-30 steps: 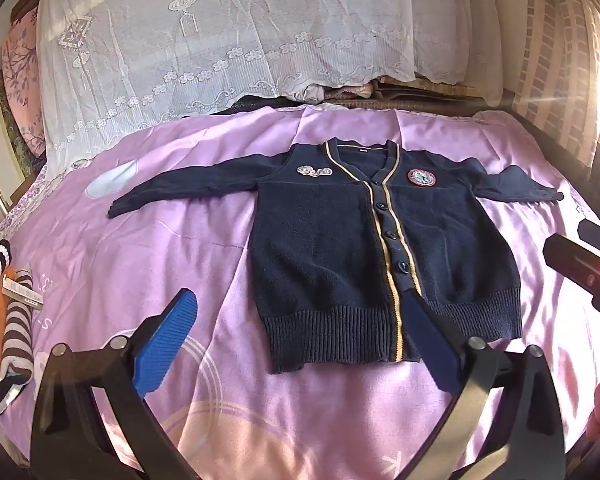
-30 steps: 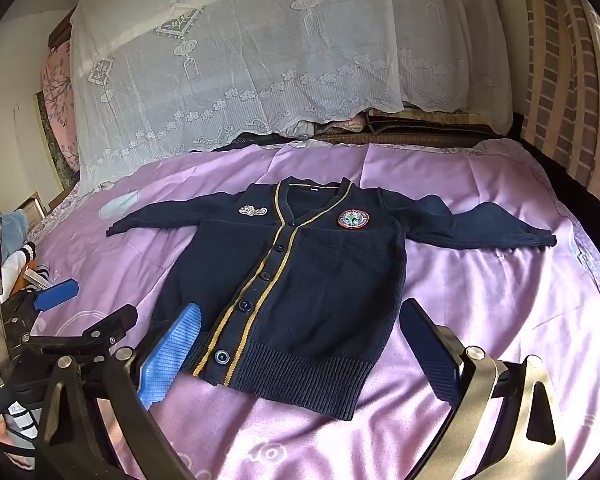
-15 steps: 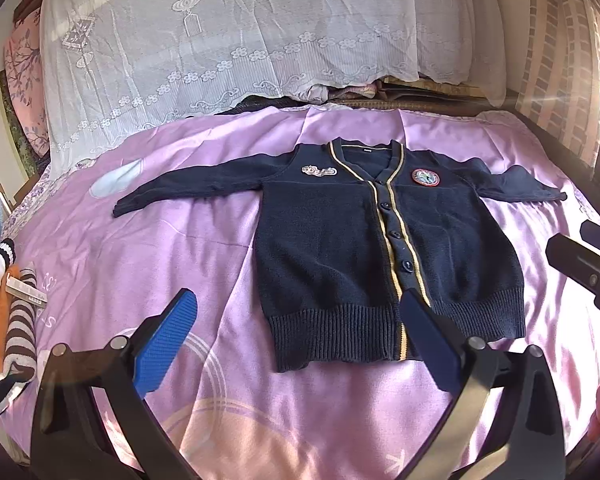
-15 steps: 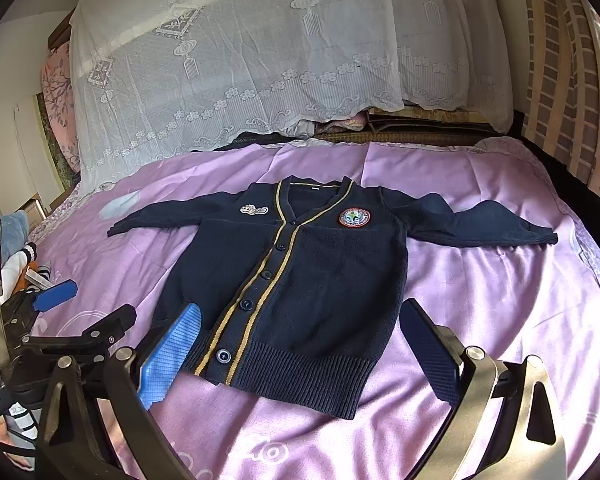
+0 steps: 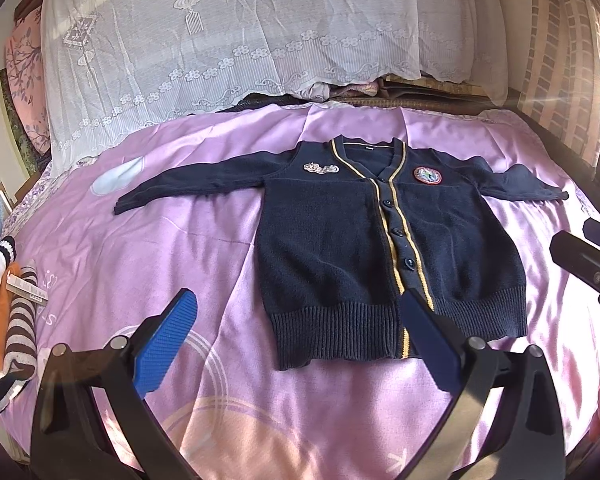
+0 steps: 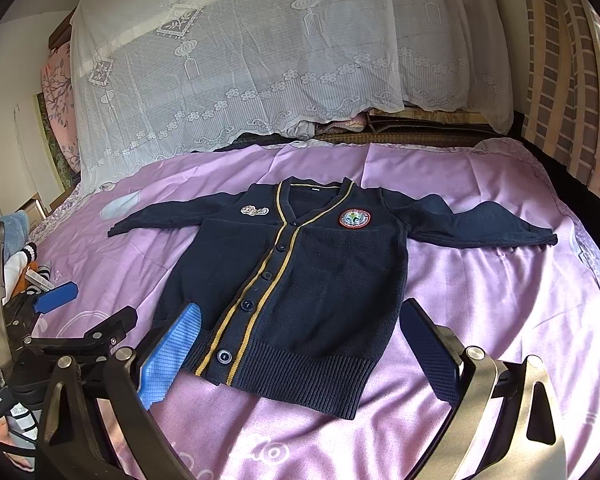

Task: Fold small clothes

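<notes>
Hovering grippers [image 5: 300,340] [image 6: 296,350], cardigan [image 6: 300,276] apparently unfolded

Navy cardigan [image 6: 300,280] flat on purple bedsheet [image 6: 480,300], right tool [image 6: 300,356] wide apart above hem

My left gripper [image 5: 300,336] and right gripper [image 6: 300,344] hover near the cardigan's [image 5: 380,248] hem, jaws spread wide, gripping nothing.
</notes>
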{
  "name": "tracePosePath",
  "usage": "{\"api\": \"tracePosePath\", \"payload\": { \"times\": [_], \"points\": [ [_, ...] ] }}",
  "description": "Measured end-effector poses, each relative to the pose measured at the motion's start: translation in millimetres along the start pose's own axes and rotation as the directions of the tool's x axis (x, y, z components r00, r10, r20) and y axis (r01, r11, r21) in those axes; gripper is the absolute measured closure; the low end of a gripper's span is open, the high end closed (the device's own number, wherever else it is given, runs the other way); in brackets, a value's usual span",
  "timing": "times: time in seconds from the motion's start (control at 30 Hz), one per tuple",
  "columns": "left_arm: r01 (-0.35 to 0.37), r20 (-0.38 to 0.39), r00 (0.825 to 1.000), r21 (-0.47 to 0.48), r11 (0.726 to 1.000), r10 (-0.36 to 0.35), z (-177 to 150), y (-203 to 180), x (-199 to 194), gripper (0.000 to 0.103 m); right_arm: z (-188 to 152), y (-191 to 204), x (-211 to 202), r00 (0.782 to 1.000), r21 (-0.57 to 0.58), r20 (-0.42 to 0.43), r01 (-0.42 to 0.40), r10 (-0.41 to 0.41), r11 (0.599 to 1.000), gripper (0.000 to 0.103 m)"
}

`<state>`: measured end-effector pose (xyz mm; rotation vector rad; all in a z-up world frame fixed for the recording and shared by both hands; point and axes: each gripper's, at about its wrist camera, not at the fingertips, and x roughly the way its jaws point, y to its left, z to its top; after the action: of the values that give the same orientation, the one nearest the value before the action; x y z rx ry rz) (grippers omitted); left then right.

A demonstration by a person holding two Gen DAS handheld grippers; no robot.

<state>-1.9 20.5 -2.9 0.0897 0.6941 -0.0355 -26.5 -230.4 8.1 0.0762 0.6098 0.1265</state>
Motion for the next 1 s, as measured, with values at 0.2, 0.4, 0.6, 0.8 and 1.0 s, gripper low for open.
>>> {"api": "tracePosePath", "payload": {
  "times": [0.2,0.4,0.6,0.8,1.0],
  "points": [
    [-0.001,-0.001,1.0,0.0,1.0,0.001,0.3,-0.4,0.0,0.004,0.1,-0.1,-0.3,1.0,0.0,0.0,-0.002,0.002,1.0,0.003],
    [-0.001,-0.005,1.0,-0.001,1.0,0.001,-2.0,1.1,1.7,0.004,-0.4,-1.1,0.0,1.0,-0.001,0.001,-0.001,0.001,1.0,0.003],
    [-0.002,-0.006,1.0,-0.001,1.0,0.002,-1.7,0.7,1.7,0.004,-0.6,-1.5,0.1,1.0,0.0,0.0,-0.002,0.002,1.0,0.003],
    [-0.002,-0.006,1.0,-0.001,1.0,0.002,-1.6,0.6,1.7,0.004,-0.7,-0.6,0.5,1.0,0.0,0.0,-0.002,0.002,1.0,0.003],
    [-0.002,-0.007,1.0,-0.001,1.0,0.002,-1.2,0.1,1.7,0.004,-2.7,0.1,1.2,1.0,0.001,-0.001,-0.002,0.002,1.0,0.003]
  ]
}}
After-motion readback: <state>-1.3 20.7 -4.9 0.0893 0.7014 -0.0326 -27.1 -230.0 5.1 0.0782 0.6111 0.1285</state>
